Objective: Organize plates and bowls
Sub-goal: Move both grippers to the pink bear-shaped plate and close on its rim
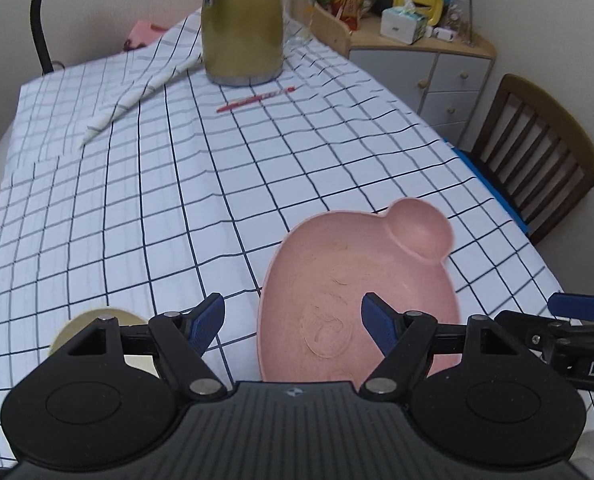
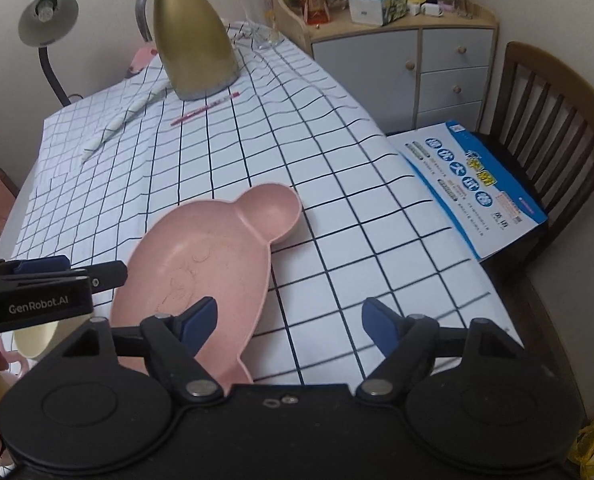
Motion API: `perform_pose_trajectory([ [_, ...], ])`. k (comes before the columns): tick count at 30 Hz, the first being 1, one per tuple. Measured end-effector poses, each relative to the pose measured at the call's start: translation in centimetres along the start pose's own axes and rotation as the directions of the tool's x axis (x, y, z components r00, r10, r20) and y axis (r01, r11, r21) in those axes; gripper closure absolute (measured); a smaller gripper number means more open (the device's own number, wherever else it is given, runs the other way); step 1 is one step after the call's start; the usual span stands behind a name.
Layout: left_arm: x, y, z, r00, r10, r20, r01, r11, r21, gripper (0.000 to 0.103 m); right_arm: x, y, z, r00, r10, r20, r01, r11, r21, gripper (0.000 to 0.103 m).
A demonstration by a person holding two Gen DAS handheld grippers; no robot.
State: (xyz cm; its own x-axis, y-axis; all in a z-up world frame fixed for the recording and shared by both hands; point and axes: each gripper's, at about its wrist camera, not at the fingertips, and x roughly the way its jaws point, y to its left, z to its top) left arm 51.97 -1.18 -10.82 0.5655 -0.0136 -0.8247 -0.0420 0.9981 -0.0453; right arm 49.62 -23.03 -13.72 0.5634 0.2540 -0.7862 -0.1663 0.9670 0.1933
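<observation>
Pink bear-eared plate lies empty (faint scuffs only) this side of the gold jug. My left gripper and right gripper gape, holding nothing; their bodies hide its near rim.

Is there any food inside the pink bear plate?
No food shows in the pink bear plate. Its big part and round ear cup look bare except for faint marks. The near end is covered by the right gripper, so I can't see there.
</observation>
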Motion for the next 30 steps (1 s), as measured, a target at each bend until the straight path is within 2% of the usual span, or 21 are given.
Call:
perform_pose_trajectory([
  [4, 2.1, 0.4, 0.5, 0.999, -0.006, -0.033, 0.006, 1.000, -0.025, 0.031, 2.4, 0.3, 0.8, 0.999, 0.018, -0.043, -0.018, 1.000, 0.004, 0.031],
  [9, 4.4, 1.2, 1.0, 0.996, -0.014, -0.088, 0.008, 0.997, -0.070, 0.049, 4.6, 0.5, 1.3, 0.996, 0.033, -0.088, -0.034, 0.999, 0.001, 0.051],
  [11, 5.2, 1.5, 1.2, 0.994, -0.022, -0.109, 0.013, 0.996, -0.085, 0.064, 5.3, 0.5, 1.3, 0.994, 0.040, -0.106, -0.040, 0.999, 0.005, 0.058],
  [15, 5.8, 1.8, 1.1, 0.992, -0.023, -0.128, 0.010, 0.995, -0.098, 0.073, 6.1, 0.3, 1.3, 0.991, 0.053, -0.127, -0.051, 0.999, 0.018, 0.075],
  [18, 5.9, 1.8, 0.9, 0.991, -0.016, -0.135, 0.004, 0.996, -0.094, 0.078, 6.4, 0.4, 1.2, 0.989, 0.057, -0.134, -0.056, 0.998, 0.010, 0.083],
  [23, 5.8, 1.8, 1.0, 0.991, 0.009, -0.135, -0.021, 0.996, -0.085, 0.090, 6.5, 0.5, 1.2, 0.988, 0.070, -0.137, -0.069, 0.997, 0.016, 0.094],
  [24, 5.8, 1.8, 0.9, 0.991, 0.008, -0.136, -0.020, 0.996, -0.081, 0.090, 6.4, 0.7, 1.2, 0.988, 0.071, -0.137, -0.070, 0.997, 0.013, 0.096],
  [30, 5.1, 1.4, 0.3, 0.989, -0.008, -0.146, -0.002, 0.997, -0.071, 0.091, 5.9, 0.6, 0.9, 0.990, 0.044, -0.133, -0.042, 0.999, 0.019, 0.097],
])
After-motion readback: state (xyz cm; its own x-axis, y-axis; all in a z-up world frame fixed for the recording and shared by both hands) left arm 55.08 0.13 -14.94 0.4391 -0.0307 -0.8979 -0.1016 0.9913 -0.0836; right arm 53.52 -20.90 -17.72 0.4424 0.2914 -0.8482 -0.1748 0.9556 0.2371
